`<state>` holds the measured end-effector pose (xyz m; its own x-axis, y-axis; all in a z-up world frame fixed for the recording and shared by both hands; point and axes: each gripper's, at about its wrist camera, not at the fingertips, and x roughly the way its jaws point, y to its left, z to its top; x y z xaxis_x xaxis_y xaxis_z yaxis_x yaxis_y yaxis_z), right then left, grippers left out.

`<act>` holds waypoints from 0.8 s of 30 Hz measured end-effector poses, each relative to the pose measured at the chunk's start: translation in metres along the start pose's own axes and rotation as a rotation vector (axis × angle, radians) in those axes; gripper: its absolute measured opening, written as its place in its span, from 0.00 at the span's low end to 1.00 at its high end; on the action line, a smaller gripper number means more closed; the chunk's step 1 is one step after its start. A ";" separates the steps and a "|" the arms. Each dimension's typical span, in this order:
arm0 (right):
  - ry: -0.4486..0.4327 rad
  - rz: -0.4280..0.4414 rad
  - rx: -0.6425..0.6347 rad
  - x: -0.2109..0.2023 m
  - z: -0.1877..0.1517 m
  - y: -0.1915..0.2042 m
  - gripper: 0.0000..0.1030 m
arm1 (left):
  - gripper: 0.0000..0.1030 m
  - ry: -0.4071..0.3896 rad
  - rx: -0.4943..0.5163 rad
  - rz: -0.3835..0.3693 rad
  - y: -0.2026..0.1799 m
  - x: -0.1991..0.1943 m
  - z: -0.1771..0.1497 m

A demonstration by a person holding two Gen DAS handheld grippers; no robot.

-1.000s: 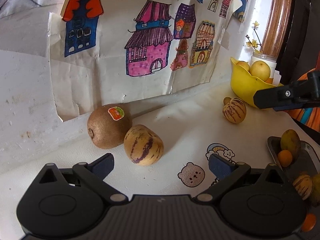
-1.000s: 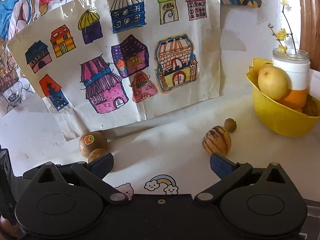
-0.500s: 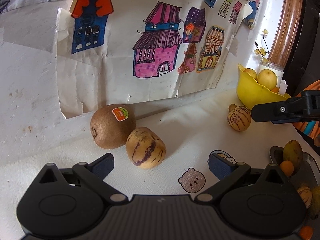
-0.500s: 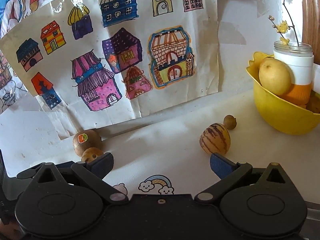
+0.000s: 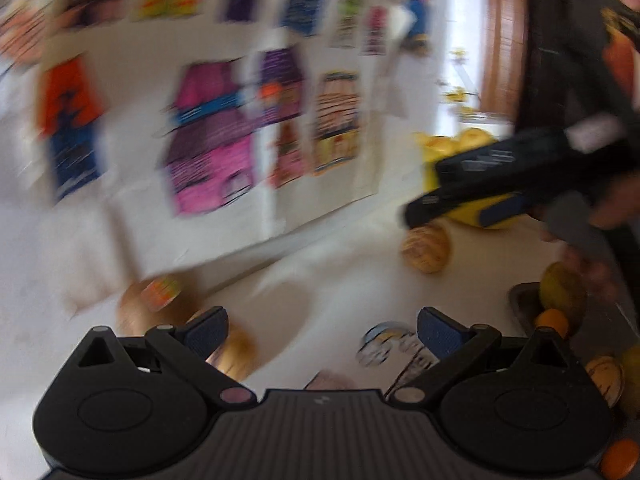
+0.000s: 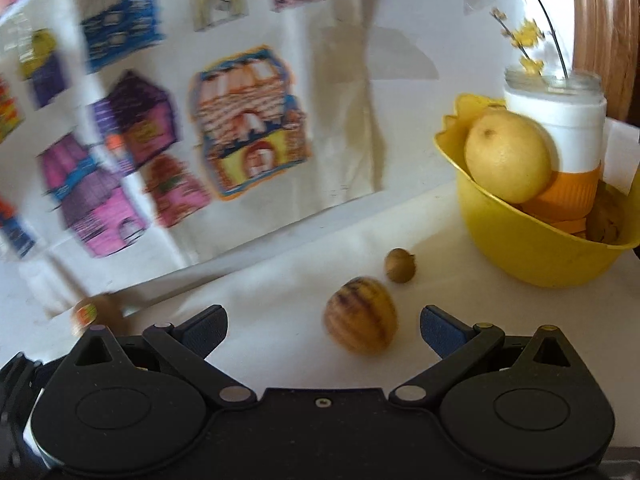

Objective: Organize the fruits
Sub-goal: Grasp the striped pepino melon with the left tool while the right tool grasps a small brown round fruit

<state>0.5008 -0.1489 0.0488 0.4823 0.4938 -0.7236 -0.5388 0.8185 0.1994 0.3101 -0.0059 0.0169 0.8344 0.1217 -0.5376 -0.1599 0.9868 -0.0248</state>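
Both tongs spread and empty, the right gripper (image 6: 322,330) lines up on a striped melon (image 6: 361,314) lying just left of the yellow bowl (image 6: 532,248), apparently next to straddle, pinch and lift it; the left gripper (image 5: 322,330) hovers, blurred.
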 end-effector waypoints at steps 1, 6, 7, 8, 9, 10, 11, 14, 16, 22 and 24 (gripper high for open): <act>0.005 -0.009 0.022 0.004 0.004 -0.004 0.99 | 1.00 -0.016 0.036 -0.024 -0.006 0.004 0.003; 0.059 -0.010 0.154 0.023 0.020 -0.019 0.97 | 1.00 -0.047 0.141 -0.122 -0.027 0.036 0.016; 0.066 -0.009 0.178 0.026 0.022 -0.022 0.93 | 1.00 -0.045 0.142 -0.138 -0.030 0.043 0.018; 0.073 -0.007 0.202 0.030 0.023 -0.025 0.91 | 1.00 -0.039 0.141 -0.157 -0.032 0.049 0.021; 0.074 -0.010 0.218 0.032 0.023 -0.027 0.90 | 1.00 -0.039 0.135 -0.170 -0.034 0.054 0.023; 0.074 -0.012 0.229 0.035 0.023 -0.028 0.88 | 1.00 -0.048 0.129 -0.179 -0.036 0.060 0.024; 0.075 -0.013 0.236 0.037 0.024 -0.030 0.86 | 0.99 -0.053 0.128 -0.187 -0.036 0.063 0.023; 0.056 -0.028 0.251 0.041 0.024 -0.029 0.79 | 0.99 -0.043 0.107 -0.200 -0.038 0.075 0.023; 0.047 -0.040 0.246 0.044 0.025 -0.027 0.76 | 0.99 -0.043 0.097 -0.207 -0.039 0.080 0.022; 0.042 -0.067 0.227 0.049 0.033 -0.026 0.66 | 0.96 -0.055 0.109 -0.221 -0.042 0.091 0.023; 0.069 -0.069 0.202 0.052 0.037 -0.026 0.63 | 0.95 -0.062 0.113 -0.231 -0.041 0.092 0.024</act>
<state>0.5649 -0.1337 0.0304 0.4609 0.4188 -0.7824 -0.3531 0.8954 0.2713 0.4065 -0.0323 -0.0110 0.8731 -0.1057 -0.4760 0.0960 0.9944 -0.0447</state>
